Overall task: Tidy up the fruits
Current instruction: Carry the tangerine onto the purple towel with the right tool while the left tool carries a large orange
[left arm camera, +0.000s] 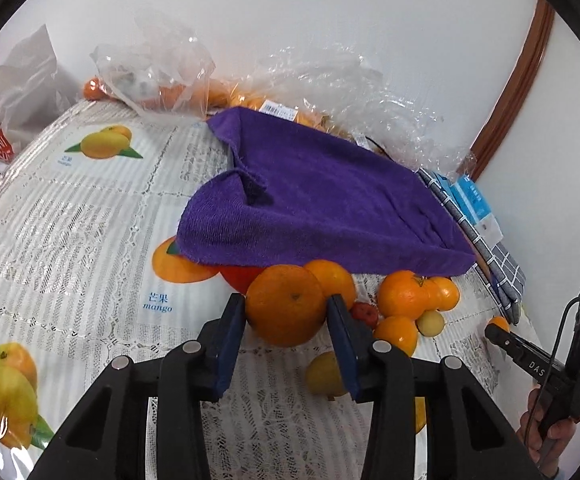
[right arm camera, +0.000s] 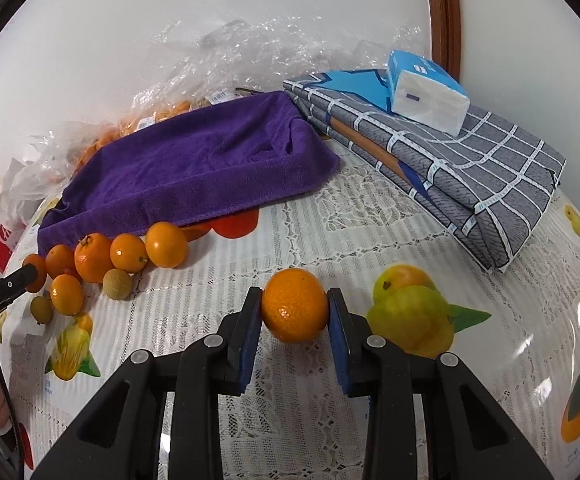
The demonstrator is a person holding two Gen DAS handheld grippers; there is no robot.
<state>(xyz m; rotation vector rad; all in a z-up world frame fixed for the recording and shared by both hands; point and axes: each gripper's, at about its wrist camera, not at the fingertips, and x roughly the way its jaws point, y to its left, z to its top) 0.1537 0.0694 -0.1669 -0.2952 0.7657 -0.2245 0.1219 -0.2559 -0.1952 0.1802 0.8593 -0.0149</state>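
Observation:
My left gripper (left arm camera: 285, 306) is shut on a large orange (left arm camera: 283, 304), held just in front of a pile of fruit. The pile has several oranges (left arm camera: 404, 294), a small red fruit (left arm camera: 365, 314), and pale yellow-green fruits (left arm camera: 430, 323). My right gripper (right arm camera: 294, 306) is shut on a smaller orange (right arm camera: 294, 305) held over the tablecloth, apart from the pile. The pile also shows in the right wrist view (right arm camera: 93, 262) at left, beside the purple towel (right arm camera: 193, 172). The right gripper appears in the left wrist view (left arm camera: 498, 330) at far right.
A purple towel (left arm camera: 322, 196) covers a raised object behind the pile. Clear plastic bags with oranges (left arm camera: 161, 76) lie at the back by the wall. A folded grey checked cloth (right arm camera: 450, 164) with a tissue pack (right arm camera: 426, 94) lies at right. The tablecloth (left arm camera: 69, 220) has printed fruit.

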